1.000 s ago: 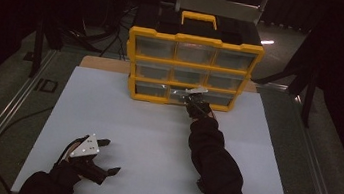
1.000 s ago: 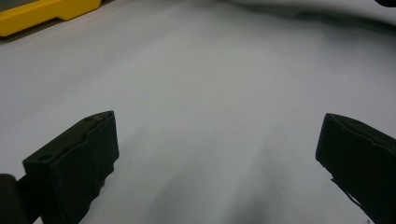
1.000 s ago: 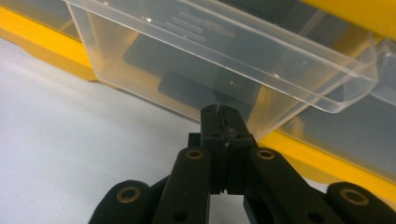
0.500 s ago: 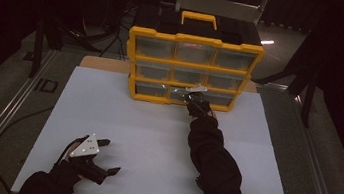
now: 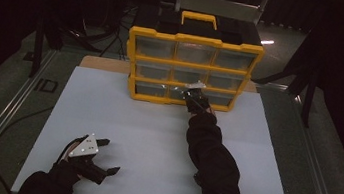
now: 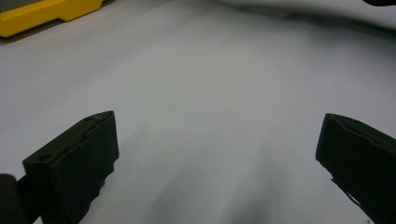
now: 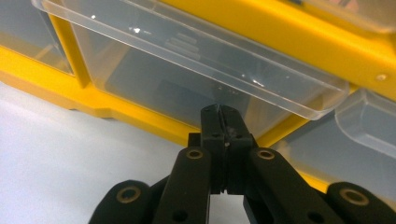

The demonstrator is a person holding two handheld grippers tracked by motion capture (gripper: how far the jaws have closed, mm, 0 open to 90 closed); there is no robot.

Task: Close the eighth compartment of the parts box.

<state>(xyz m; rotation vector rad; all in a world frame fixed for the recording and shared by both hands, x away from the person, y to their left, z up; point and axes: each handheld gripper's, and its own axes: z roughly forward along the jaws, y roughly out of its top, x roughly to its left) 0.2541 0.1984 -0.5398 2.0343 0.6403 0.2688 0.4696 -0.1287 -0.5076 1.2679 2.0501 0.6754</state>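
Observation:
A yellow and black drawer organizer (image 5: pixel 193 54) with clear drawers stands at the far side of the white table top (image 5: pixel 154 140). My right gripper (image 5: pixel 188 94) is at its bottom row, at the middle drawer (image 5: pixel 173 92). In the right gripper view the jaws are pressed together, and the right gripper (image 7: pixel 219 112) has its tips just under the clear lip of that drawer (image 7: pixel 187 56); nothing shows between them. My left gripper (image 5: pixel 106 156) rests low near the front left of the table, open. In the left gripper view, the left gripper (image 6: pixel 219 154) has bare white surface between its jaws.
A black handle area with a yellow grip (image 5: pixel 199 20) tops the organizer. A wooden board edge (image 5: pixel 103 64) shows behind the white top. Metal rails (image 5: pixel 7 110) run along the table sides, and a cable (image 5: pixel 9 131) lies at the left.

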